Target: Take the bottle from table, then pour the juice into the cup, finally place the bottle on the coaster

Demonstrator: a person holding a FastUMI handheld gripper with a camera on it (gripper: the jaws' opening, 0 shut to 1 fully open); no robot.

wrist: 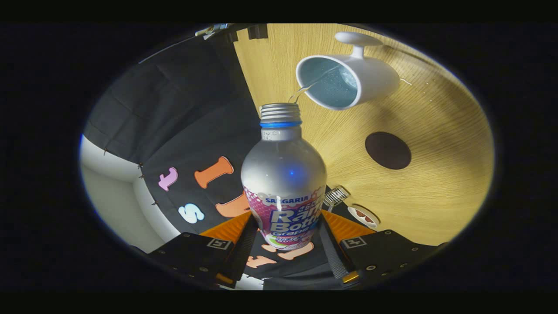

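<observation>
Gripper [285, 237] occupied: both fingers press on the sides of the bottle [284, 183], so no free room between them. The bottle's open mouth sits just beside the rim of the cup [348, 80], a thin clear stream bridging the gap; no passage there. The cup blocks the tabletop [436, 183] ahead of the bottle. The coaster [388, 150] lies flat, well apart from the cup, with bare wood all round it: open approach. Near one finger, a small cap [336, 195] and a round item [364, 216] on the table. The booth wall [183, 113] closes the other side.
</observation>
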